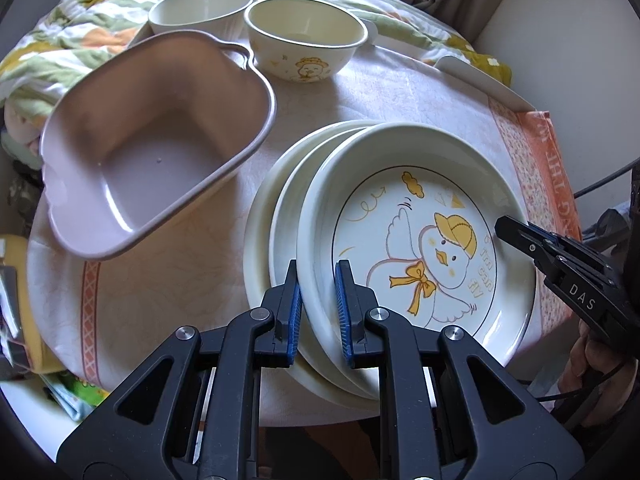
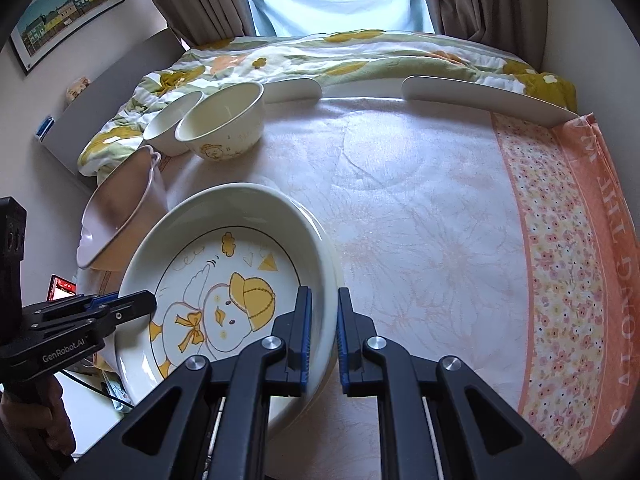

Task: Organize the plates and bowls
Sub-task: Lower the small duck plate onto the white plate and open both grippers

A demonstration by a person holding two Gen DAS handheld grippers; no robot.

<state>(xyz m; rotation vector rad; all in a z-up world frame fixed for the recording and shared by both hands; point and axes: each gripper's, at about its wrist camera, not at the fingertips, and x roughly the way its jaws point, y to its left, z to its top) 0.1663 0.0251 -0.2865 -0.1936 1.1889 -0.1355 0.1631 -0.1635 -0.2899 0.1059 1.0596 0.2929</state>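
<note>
A stack of three cream plates lies on the table; the top plate carries a duck drawing and also shows in the right wrist view. My left gripper is shut on the stack's near rim, apparently on the top plate. My right gripper is shut on the opposite rim of the top plate; it shows in the left wrist view. The left gripper shows in the right wrist view. Two cream bowls stand at the far edge.
A pink heart-shaped basin sits left of the plates, tilted. The table has a floral cloth with an orange border on the right. White table rails and a quilted bed lie beyond. A picture hangs on the left wall.
</note>
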